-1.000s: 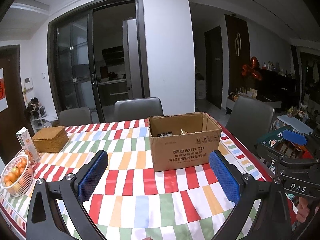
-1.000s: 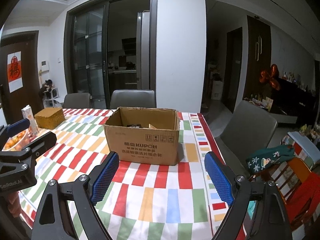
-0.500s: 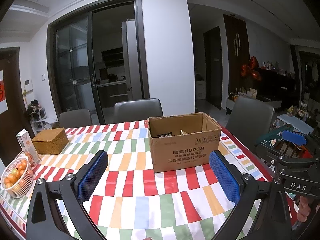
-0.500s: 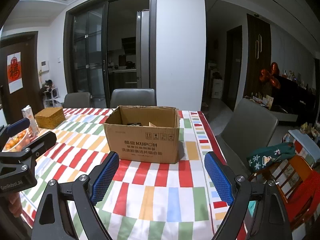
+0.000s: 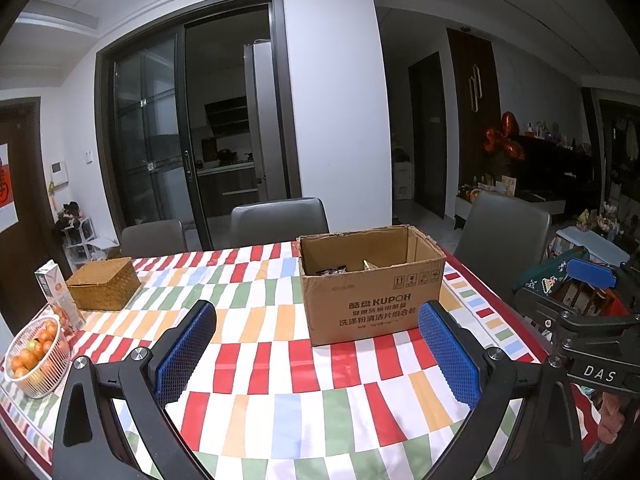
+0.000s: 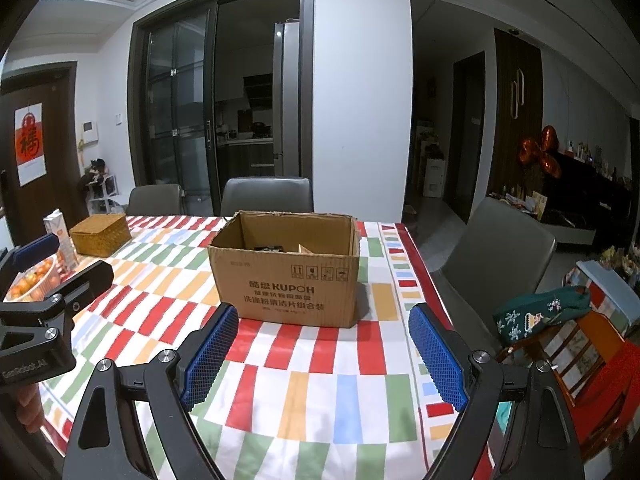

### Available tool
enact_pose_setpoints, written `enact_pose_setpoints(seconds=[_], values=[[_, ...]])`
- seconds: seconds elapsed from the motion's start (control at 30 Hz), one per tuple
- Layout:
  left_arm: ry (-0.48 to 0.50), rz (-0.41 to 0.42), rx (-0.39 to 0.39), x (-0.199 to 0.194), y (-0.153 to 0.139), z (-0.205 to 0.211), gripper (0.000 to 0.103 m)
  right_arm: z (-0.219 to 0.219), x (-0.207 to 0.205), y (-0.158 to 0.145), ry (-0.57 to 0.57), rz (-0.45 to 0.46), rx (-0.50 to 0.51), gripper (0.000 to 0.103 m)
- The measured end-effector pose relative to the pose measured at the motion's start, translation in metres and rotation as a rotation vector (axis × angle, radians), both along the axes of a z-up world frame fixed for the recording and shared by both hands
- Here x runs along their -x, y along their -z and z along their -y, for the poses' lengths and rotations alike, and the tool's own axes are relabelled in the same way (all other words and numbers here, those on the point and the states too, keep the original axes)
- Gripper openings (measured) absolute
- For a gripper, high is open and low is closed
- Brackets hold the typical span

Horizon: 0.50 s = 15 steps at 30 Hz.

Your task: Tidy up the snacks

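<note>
An open brown cardboard box point(image 5: 372, 284) point(image 6: 286, 276) stands on the checked tablecloth, with a few dark packets and a card flap just visible inside. My left gripper point(image 5: 316, 332) is open and empty, hovering over the cloth short of the box and a little to its left. My right gripper point(image 6: 324, 336) is open and empty too, directly in front of the box. Each gripper shows at the edge of the other's view: the right one point(image 5: 576, 312) and the left one point(image 6: 48, 280).
A woven lidded basket point(image 5: 105, 288), a juice carton point(image 5: 60, 300) and a wire bowl of oranges point(image 5: 34, 354) sit at the table's left. Grey chairs point(image 5: 280, 216) ring the table point(image 6: 304, 384). A green knitted item point(image 6: 544, 312) lies on a chair at right.
</note>
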<state>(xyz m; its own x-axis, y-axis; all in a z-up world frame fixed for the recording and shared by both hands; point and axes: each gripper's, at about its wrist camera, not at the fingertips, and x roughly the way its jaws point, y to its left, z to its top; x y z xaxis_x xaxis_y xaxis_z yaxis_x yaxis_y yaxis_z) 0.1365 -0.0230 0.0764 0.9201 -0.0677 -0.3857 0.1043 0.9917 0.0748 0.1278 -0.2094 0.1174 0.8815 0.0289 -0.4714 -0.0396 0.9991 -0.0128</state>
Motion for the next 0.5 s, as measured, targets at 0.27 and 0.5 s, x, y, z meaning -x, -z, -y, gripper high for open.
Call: enact_pose_setpoints(seconds=[0.27, 0.5], values=[[0.001, -0.011, 0.011, -0.0022, 0.0028, -0.0011, 0.103, 0.0001, -0.0003, 0.0001, -0.001, 0.001, -0.001, 0.088], [0.002, -0.014, 0.011, -0.0045, 0.0032, -0.0016, 0.103, 0.0012, 0.0003, 0.0010, -0.001, -0.002, -0.004, 0.088]])
